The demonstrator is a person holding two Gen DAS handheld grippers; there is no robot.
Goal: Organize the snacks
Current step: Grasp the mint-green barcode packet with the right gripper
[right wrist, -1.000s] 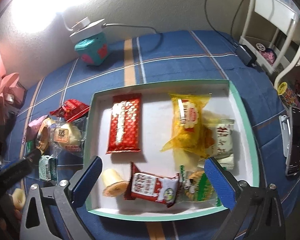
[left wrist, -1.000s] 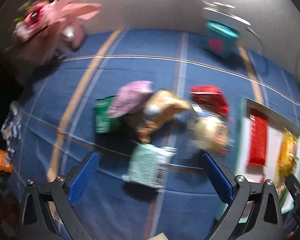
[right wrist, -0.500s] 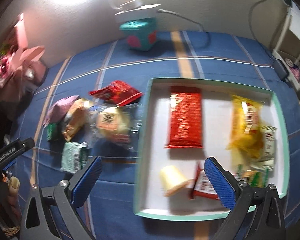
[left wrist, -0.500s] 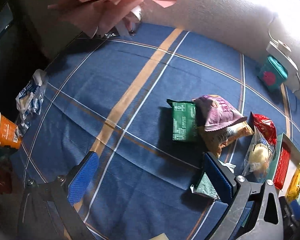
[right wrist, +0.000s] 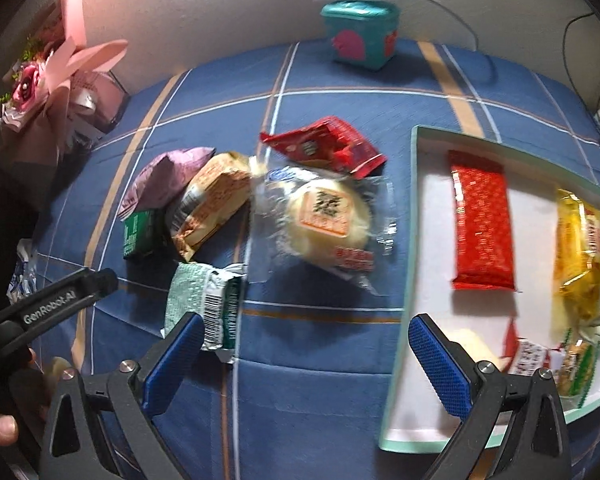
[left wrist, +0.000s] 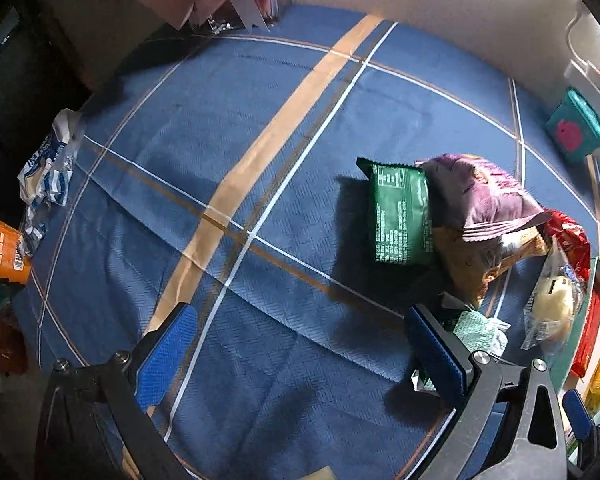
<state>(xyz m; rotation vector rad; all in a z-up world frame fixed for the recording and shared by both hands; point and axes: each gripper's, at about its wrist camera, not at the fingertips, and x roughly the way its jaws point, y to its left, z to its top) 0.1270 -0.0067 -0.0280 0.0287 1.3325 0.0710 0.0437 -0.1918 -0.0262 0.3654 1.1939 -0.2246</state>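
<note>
Your left gripper [left wrist: 296,348] & right gripper [right wrist: 304,354]: black frames, blue textured pads, silver screws; "GenRobot.AI" on left's side.

"GenRobot.AI" stands in white letters along the black arm of the left claw [right wrist: 64,300]; print on the snack packets is unreadable.

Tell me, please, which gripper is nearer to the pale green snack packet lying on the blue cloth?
Left. The left gripper has one finger right against the pale green packet, partly covering it. The right gripper hangs open close behind it, with no contact visible.
</note>
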